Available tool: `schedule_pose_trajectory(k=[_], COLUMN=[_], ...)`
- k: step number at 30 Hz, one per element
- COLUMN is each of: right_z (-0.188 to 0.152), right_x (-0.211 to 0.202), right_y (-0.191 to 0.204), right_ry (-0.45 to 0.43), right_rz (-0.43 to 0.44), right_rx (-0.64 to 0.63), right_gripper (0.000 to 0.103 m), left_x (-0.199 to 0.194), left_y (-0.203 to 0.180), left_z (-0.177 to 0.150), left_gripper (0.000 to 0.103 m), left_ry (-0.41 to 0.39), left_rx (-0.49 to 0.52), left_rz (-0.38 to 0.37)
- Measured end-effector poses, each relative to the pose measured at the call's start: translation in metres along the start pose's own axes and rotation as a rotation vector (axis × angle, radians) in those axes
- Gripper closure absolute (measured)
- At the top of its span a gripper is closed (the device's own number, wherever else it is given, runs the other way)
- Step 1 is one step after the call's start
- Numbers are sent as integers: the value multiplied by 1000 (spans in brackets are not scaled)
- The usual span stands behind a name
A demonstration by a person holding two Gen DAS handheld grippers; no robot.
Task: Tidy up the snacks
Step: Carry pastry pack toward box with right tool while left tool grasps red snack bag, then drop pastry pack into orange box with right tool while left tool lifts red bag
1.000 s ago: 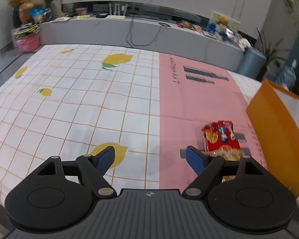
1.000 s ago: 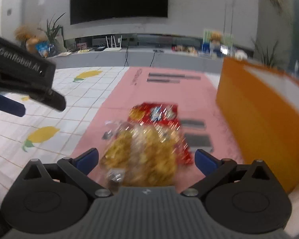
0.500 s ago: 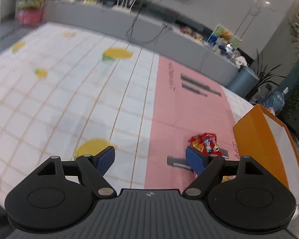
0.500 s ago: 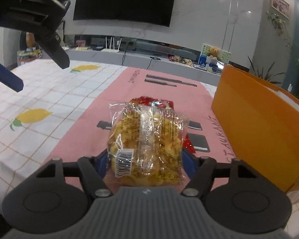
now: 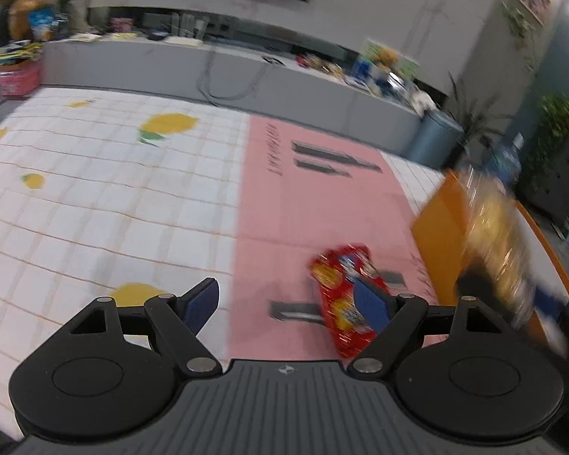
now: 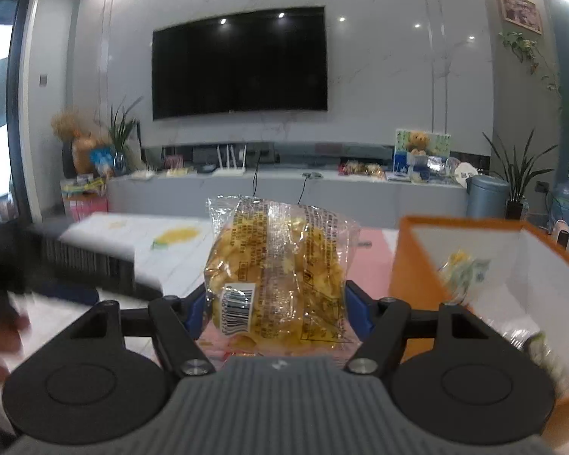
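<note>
While the right gripper [image 6: 277, 303] pinches the clear bag of yellow snacks [image 6: 280, 269] by its lower half, blue pads pressed into both sides of the crinkled film, the bag stands upright above the table — barcode facing the camera. A low grip like this leaves most of the bag free above the fingers, which should suit a drop into a container.

Just to the right sits the orange box [image 6: 413, 265], open at the top, white inside. Some wrapped items already lie in it, too blurred to name. Judged from that, the box is the collecting place and the bag is being carried toward its opening; the bag is not over it yet.

Left gripper [image 5: 290, 303]: spread wide, nothing between its fingers, hanging over the pink strip of the tablecloth [image 5: 95, 197]. A red snack packet [image 5: 341, 295] lies flat on the cloth, partly behind the right-hand fingertip — near, but whether it is touched I cannot tell. Likely the next item to go.

Risk noted: thin film may slip or the contents crush under a hard squeeze.
</note>
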State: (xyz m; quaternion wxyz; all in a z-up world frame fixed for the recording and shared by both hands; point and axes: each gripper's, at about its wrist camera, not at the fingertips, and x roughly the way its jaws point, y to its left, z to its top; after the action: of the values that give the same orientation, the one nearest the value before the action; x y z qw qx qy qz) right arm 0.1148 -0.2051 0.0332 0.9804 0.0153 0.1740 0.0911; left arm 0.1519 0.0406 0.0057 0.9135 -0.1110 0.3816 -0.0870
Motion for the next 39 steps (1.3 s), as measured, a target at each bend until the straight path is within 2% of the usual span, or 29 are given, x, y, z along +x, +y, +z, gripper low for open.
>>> schedule_pose_trajectory(k=[4, 10, 13, 16, 21, 27, 30, 31, 34, 36, 37, 39], right_z=[13, 19, 21, 22, 24, 25, 26, 27, 28, 28, 27, 27], right_x=[-11, -11, -11, -13, -16, -20, -24, -26, -30, -29, -29, -26], right_y=[-23, -50, -58, -57, -63, -65, -71, -73, -83, -86, -86, -85], right_ry=[-40, -17, -17, -23, -26, -55, -71, -76, -80, -77, -75, -69], right_rz=[-9, -28, -35, -43, -46, -69, -93, -100, -116, -122, -126, -133], right_rx=[7, 146, 195, 191, 190, 157, 144, 144, 181, 201, 206, 203], right_gripper=[34, 34, 34, 34, 34, 34, 34, 34, 34, 34, 34, 34], left_x=[19, 57, 71, 86, 116, 129, 130, 131, 130, 128, 128, 125], left_y=[-32, -74, -86, -95, -93, -102, -97, -93, -72, -69, -70, -73], left_z=[-8, -15, -10, -4, -2, -8, -7, -6, -5, -5, -5, -8], left_gripper=[8, 8, 8, 8, 8, 7, 18, 15, 8, 8, 10, 20], left_ry=[48, 132, 122, 114, 139, 107, 123, 134, 140, 136, 141, 131], left_rx=[81, 178, 199, 223, 175, 248, 245, 228, 97, 86, 105, 130], left_rz=[-27, -20, 33, 85, 145, 242, 277, 291, 254, 248, 247, 243])
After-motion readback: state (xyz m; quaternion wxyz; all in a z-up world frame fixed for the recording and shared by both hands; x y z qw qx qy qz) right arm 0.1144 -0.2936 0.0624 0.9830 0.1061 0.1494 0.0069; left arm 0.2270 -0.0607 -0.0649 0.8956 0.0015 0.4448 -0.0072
